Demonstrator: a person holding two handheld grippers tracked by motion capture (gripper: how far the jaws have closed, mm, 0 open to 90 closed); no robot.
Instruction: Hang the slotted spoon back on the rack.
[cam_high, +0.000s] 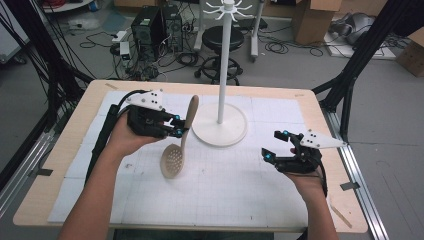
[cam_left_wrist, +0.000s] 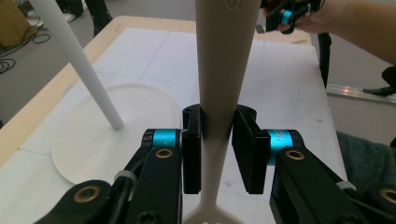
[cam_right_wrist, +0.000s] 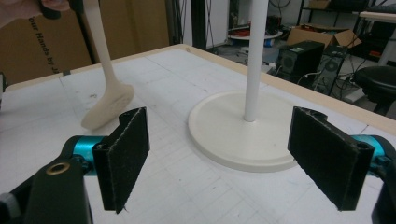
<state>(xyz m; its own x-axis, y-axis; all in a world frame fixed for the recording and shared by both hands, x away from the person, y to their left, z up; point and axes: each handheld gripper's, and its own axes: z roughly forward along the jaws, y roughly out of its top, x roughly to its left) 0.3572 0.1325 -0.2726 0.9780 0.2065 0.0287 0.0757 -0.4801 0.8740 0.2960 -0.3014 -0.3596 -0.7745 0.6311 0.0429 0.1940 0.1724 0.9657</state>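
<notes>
You are working over a white gridded mat (cam_high: 240, 185) on a wooden table, with computers and a stool on the floor beyond. Your left gripper (cam_high: 176, 125) is clamping the narrow neck of the beige slotted spoon (cam_high: 179, 145), whose perforated bowl is hanging just below the jaws and whose handle is rising above them. Your right gripper (cam_high: 278, 145) is hovering wide open and empty. Beyond the spoon, the white hanging stand (cam_high: 221, 75) is waiting; aim the handle's top hole, judging by its hooks, squarely before releasing.

slotted spoon (cam_high: 179, 142) left of the stand (cam_high: 220, 125), both on the mat (cam_high: 240, 190) atop the table (cam_high: 60, 145)
</notes>
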